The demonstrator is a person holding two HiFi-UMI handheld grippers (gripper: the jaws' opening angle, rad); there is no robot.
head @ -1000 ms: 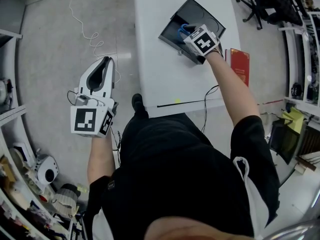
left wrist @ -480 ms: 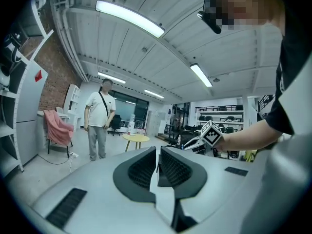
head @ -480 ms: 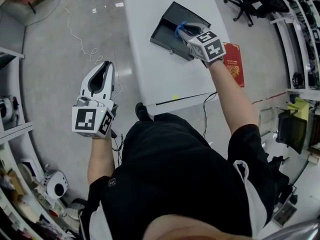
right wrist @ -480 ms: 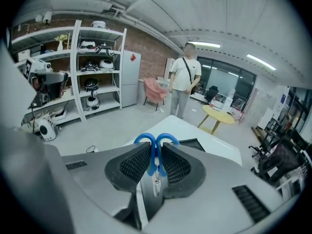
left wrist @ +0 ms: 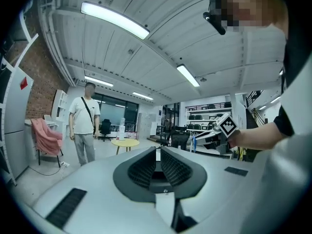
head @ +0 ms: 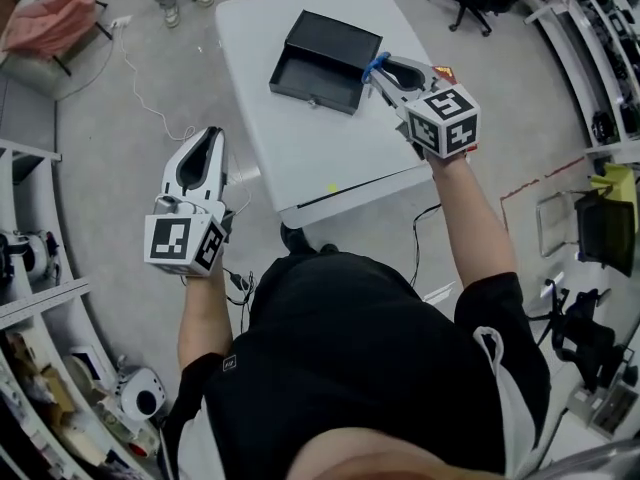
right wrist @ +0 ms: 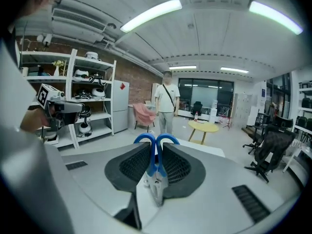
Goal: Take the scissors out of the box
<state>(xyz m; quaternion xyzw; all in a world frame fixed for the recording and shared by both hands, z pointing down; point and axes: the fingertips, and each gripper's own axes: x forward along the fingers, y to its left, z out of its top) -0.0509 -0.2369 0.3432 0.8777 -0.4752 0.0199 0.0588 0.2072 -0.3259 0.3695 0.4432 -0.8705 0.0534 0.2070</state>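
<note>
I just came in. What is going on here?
A person holds a gripper in each hand. The right gripper is shut on blue-handled scissors, in the air beside the open black box on the white table. The scissors are out of the box. The left gripper is shut and empty, off the table's side.

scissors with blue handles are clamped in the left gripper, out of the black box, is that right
Not quite: the scissors are clamped in the right gripper, not the left, as the right gripper view shows. The left gripper holds nothing. They are indeed out of the black box.
</note>
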